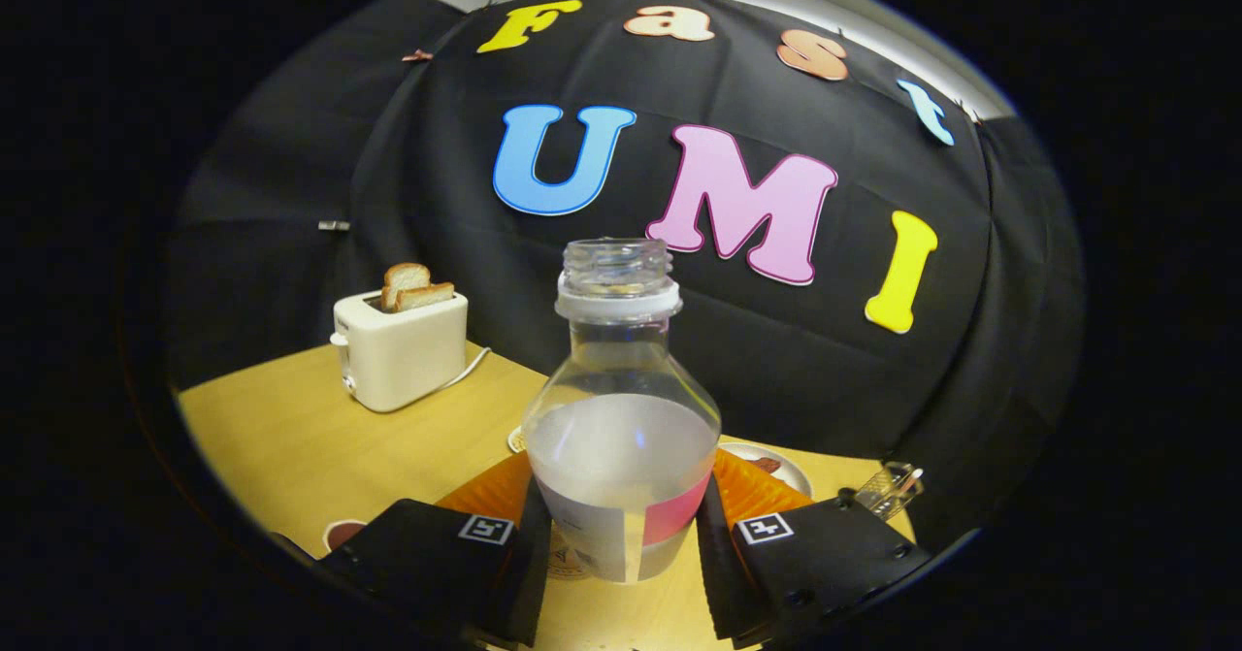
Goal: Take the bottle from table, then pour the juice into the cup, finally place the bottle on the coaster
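We've one cam, riding the gripper point(621, 573), looking fwd along its two fingers point(529, 559) and slightly down onto the light wooden table point(281, 438). It sits v. close to the clear uncapped plastic bottle point(621, 418) clamped between the fingers. Fisheye lens faces the black cloth wall point(796, 360), w/ the white toaster point(400, 345) further off to the left.

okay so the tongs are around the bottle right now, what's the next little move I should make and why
Probably lift the bottle straight up, keeping it upright. The tongs sit with a finger pressed on each side of its lower body, so the grasp looks set. Its cap is off and liquid fills the lower half, so tilting now could spill. The glass cup lies beyond the tongs, so carry it there next.
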A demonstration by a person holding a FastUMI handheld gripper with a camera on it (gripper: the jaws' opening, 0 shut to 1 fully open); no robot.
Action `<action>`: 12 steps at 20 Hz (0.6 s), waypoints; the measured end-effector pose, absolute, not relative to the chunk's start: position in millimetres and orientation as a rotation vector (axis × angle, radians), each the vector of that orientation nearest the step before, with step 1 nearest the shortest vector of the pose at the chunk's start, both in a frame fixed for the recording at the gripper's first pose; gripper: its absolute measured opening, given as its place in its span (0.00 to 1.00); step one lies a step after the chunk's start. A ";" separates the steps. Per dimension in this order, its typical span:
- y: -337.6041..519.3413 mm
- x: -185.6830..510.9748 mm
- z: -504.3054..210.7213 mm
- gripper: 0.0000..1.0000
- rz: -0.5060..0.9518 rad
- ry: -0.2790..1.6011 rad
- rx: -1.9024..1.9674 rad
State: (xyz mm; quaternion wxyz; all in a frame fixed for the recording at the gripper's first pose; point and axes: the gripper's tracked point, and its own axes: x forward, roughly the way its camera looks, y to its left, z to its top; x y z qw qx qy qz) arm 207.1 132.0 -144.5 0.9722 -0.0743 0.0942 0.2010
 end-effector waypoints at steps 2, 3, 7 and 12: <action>140.4 213.6 -155.8 0.68 0.417 0.197 -0.068; 143.5 216.7 -165.0 0.68 0.421 0.209 -0.035; 151.5 233.8 -202.7 0.69 0.413 0.253 0.048; 151.8 243.3 -228.5 0.70 0.419 0.241 0.014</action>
